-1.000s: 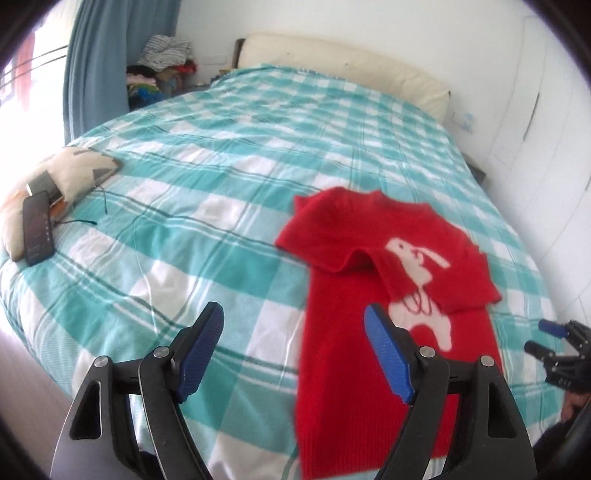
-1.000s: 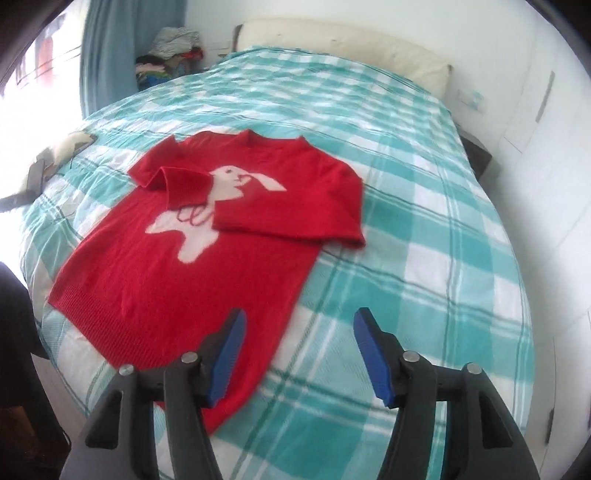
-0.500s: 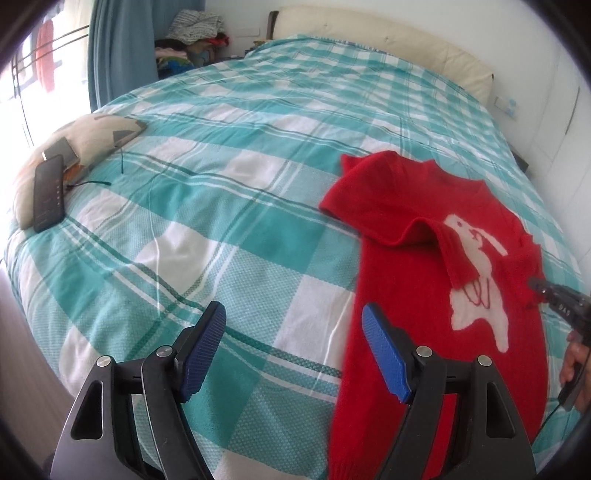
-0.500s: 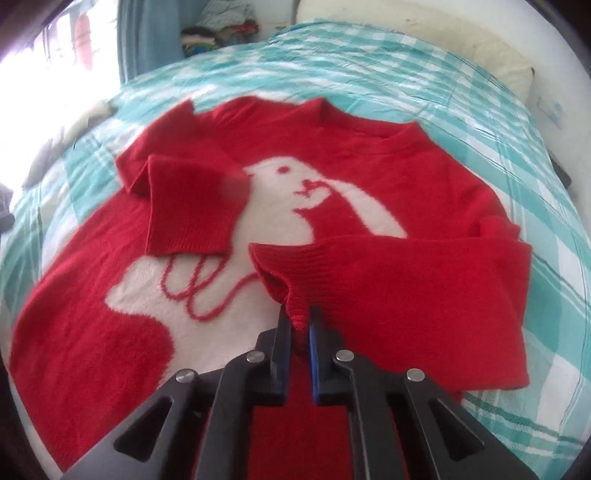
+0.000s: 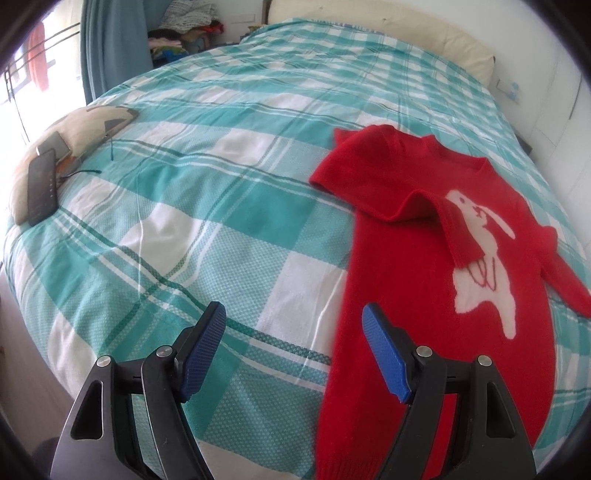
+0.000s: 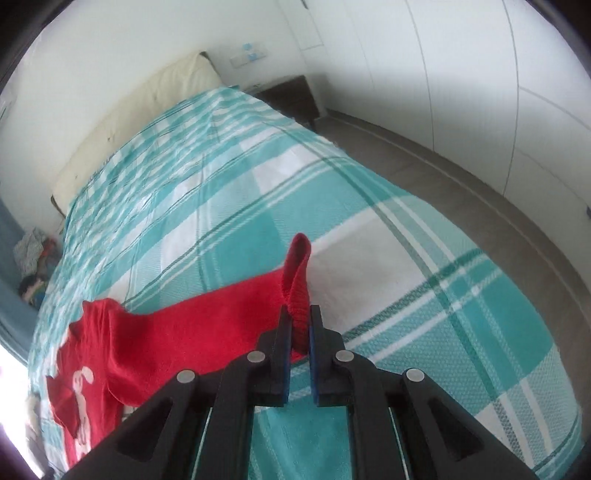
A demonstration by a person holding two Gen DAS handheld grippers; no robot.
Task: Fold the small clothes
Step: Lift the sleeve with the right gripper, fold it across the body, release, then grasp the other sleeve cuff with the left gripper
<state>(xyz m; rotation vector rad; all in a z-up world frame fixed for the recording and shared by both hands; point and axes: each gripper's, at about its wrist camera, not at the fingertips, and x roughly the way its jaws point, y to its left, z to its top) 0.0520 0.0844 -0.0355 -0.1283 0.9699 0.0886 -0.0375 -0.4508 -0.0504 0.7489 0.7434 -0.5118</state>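
**Right tool clamped on sweater cuff, left tool wide and empty**

Left wrist view: my left gripper (image 5: 293, 338) has its jaws spread wide, nothing between the blue pads (image 5: 205, 349). It hangs over bare checked bedspread (image 5: 207, 221), with lots of open cover from 9 to 12 o'clock. The red sweater (image 5: 413, 280) lies flat at 2–3 o'clock, white rabbit face up, its long near edge running just past my right-hand pad. One sleeve (image 5: 456, 232) is folded across the chest; the other trails toward 3 o'clock. The near bed edge curves round at 7–8 o'clock. A cushion (image 5: 79, 127) sits at 10 o'clock by that edge, with a dark phone (image 5: 42, 186) on it. Clothes pile (image 5: 184, 31) at 11, beyond the bed.

Right wrist view: my right gripper (image 6: 297, 334) is closed tight on the sleeve cuff (image 6: 297, 273), which stands up out of the jaws. The sleeve is stretched from the sweater body at 8 o'clock. Free bedspread from 12 to 4 o'clock; the bed edge and floor (image 6: 461, 173) run along 2–3 o'clock, with a nightstand (image 6: 291, 96) at 12.
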